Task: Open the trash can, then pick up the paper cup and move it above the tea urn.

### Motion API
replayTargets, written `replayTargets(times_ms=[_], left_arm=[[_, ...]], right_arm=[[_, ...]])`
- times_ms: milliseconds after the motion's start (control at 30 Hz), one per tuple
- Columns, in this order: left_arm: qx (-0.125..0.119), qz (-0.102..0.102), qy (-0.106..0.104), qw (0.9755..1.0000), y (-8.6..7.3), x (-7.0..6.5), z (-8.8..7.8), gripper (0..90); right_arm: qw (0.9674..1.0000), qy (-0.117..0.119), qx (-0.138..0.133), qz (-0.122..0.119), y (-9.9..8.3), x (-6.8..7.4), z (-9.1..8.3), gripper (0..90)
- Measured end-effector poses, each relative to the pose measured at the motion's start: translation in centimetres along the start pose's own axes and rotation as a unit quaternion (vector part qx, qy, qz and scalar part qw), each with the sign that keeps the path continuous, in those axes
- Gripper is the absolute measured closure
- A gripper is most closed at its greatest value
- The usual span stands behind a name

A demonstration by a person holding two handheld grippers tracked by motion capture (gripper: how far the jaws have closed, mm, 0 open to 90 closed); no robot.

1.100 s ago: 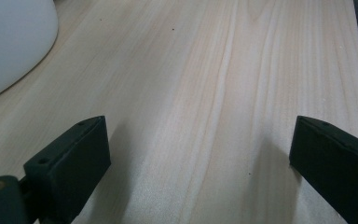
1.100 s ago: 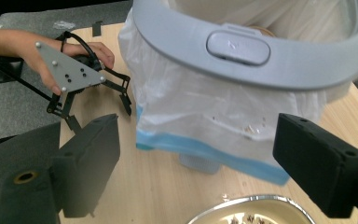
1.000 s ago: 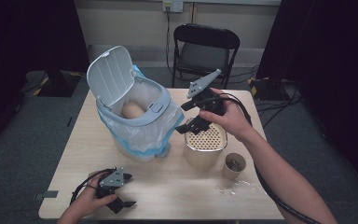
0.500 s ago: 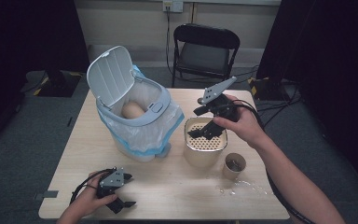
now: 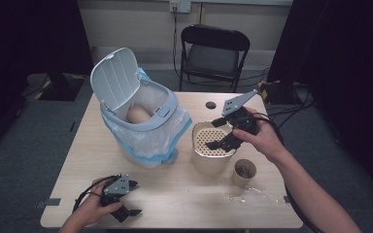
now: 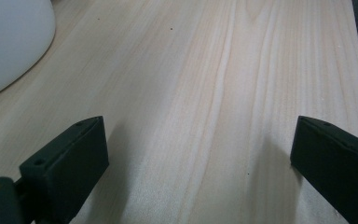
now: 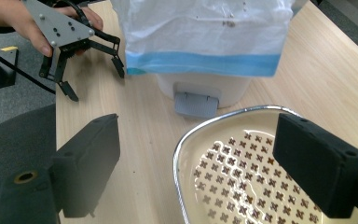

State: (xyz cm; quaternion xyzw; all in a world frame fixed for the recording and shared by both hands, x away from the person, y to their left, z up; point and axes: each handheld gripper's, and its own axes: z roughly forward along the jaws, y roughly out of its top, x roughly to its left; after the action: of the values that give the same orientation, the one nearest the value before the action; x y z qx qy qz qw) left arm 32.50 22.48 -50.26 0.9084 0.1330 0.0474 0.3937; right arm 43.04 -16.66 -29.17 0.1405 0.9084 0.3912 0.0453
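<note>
Right gripper (image 5: 218,133): sitting right over the cream perforated container (image 5: 212,151), jaws spread wide with nothing pinched between them. In the right gripper view one jaw hangs over the bare table outside the rim and the other over the punched-hole surface, so the near rim runs between the two.

Cream perforated container: on the table (image 5: 175,194) toward the right side, just beside the white trash bin (image 5: 148,128) and the small brown cup (image 5: 244,172). Can't tell if the jaws actually touch the rim, looks like a small gap to me.

Left gripper (image 5: 128,198): way over at the front left corner of the table, well apart from the container, resting low on the wood. Jaws wide apart too, just plain tabletop between them in the left gripper view.

White trash bin: lid flipped up, plastic liner bag (image 7: 200,35) with a blue band hanging over the outside, something tan and rounded (image 5: 139,114) inside.

Small brown cup: stands just in front of the container, near the right hand's wrist.

Background: black folding chair (image 5: 213,53) behind the table.
</note>
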Motion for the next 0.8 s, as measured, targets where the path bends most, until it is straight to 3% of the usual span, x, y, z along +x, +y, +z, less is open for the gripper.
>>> replayTargets(times_ms=[367,800], left_arm=[[0.001,-0.001,0.001,1.0,0.0,0.0,0.0,3.2],[0.001,-0.001,0.001,1.0,0.0,0.0,0.0,3.0]], right_arm=[[0.9998,-0.004,-0.012,0.012,-2.1,-0.2,-0.9,14.4],[0.9995,-0.014,-0.004,0.028,-5.2,-0.1,-2.0,14.4]])
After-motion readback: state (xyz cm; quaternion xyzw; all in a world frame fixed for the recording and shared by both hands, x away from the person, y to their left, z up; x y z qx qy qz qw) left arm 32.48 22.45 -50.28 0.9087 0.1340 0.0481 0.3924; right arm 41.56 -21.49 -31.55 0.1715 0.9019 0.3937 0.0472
